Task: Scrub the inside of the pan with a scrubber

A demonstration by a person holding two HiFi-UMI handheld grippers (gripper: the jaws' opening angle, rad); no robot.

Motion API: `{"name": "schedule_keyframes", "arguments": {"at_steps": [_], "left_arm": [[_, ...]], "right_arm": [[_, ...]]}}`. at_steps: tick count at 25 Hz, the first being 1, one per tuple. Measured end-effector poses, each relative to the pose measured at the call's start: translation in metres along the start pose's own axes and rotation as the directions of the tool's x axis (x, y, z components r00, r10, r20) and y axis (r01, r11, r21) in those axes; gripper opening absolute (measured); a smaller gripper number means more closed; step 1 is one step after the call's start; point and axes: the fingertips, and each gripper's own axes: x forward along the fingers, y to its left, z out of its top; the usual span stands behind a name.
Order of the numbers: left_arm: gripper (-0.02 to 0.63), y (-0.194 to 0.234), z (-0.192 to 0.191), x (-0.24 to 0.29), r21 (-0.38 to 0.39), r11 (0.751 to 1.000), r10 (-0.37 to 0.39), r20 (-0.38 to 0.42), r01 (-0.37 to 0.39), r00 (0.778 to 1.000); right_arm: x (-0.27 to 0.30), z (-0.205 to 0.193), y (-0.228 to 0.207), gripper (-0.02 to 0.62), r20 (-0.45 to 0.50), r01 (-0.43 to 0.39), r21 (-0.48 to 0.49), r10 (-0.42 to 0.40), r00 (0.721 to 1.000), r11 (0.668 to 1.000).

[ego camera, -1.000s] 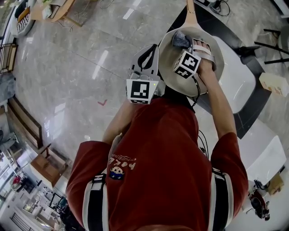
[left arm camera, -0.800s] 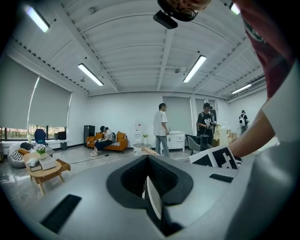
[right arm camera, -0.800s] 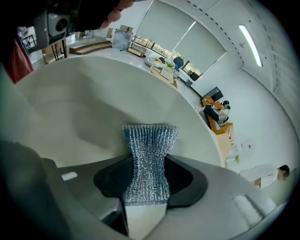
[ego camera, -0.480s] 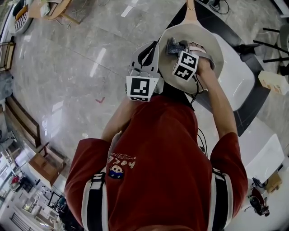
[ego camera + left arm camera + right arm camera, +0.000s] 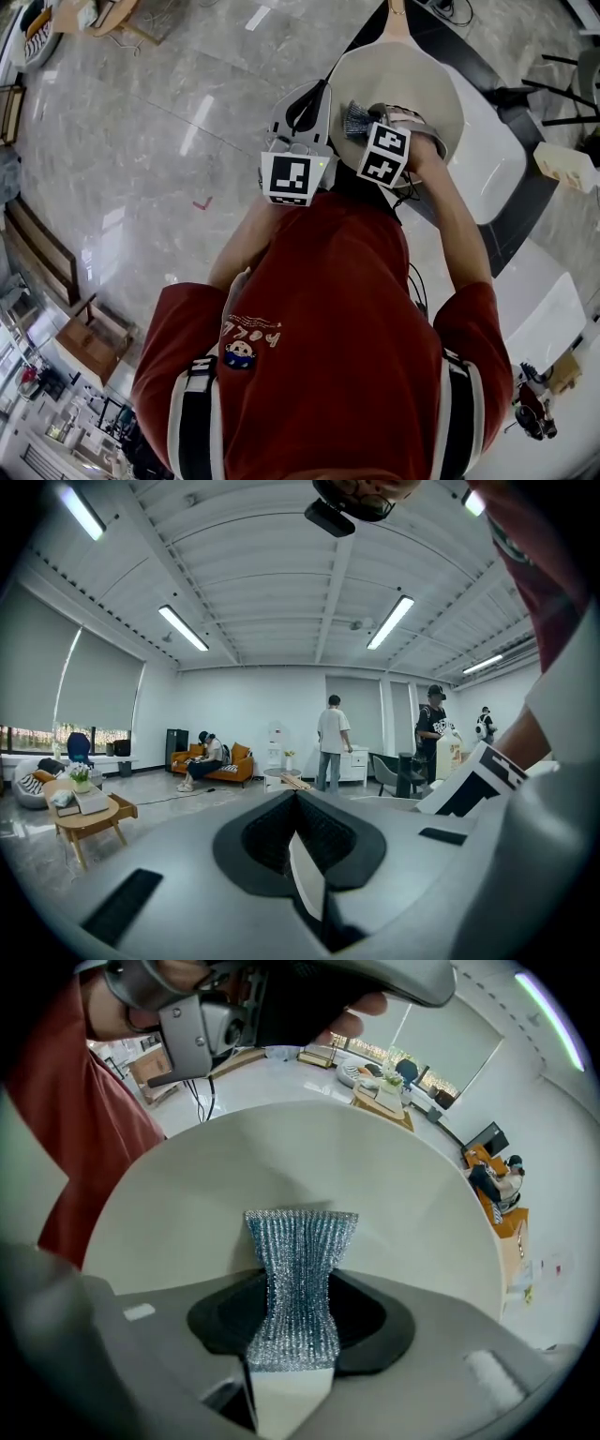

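Silver mesh scrubber (image 5: 300, 1241), pinched lengthwise in the right gripper (image 5: 298, 1314), points its tip into the cream pan (image 5: 187, 1194); the left gripper (image 5: 300, 850) is clamped closed.

Pan (image 5: 417, 75) out in front, over the table (image 5: 517, 220), handle pointing away. Left gripper (image 5: 317, 94) sits just beside the pan's left rim, jaws together. Right gripper (image 5: 367, 114) reaches in from the near side, with the scrubber (image 5: 354, 118) between its jaws, inside the pan, left of centre.
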Motion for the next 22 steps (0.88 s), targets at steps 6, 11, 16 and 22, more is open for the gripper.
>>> {"name": "schedule_keyframes", "arguments": {"at_steps": [6, 11, 16, 22], "left_arm": [[0.006, -0.005, -0.001, 0.002, -0.008, 1.0, -0.017, 0.0, 0.017, 1.0], [0.006, -0.01, -0.001, 0.006, -0.009, 0.999, -0.032, -0.002, 0.032, 0.999], [0.006, -0.015, -0.001, 0.009, -0.007, 0.999, -0.042, -0.004, 0.042, 0.999], [0.006, -0.02, -0.003, 0.012, -0.004, 0.999, -0.048, -0.01, 0.048, 0.999]], "right_arm": [[-0.008, -0.023, 0.023, 0.21, -0.035, -0.07, 0.049, 0.072, 0.997, 0.996], [-0.01, -0.04, 0.022, 0.215, -0.065, -0.084, 0.088, 0.089, 0.994, 0.993], [-0.011, -0.063, 0.007, 0.216, -0.104, -0.045, 0.142, 0.06, 0.993, 0.989], [-0.009, -0.089, -0.031, 0.216, -0.146, 0.045, 0.228, -0.011, 0.989, 0.973]]}}
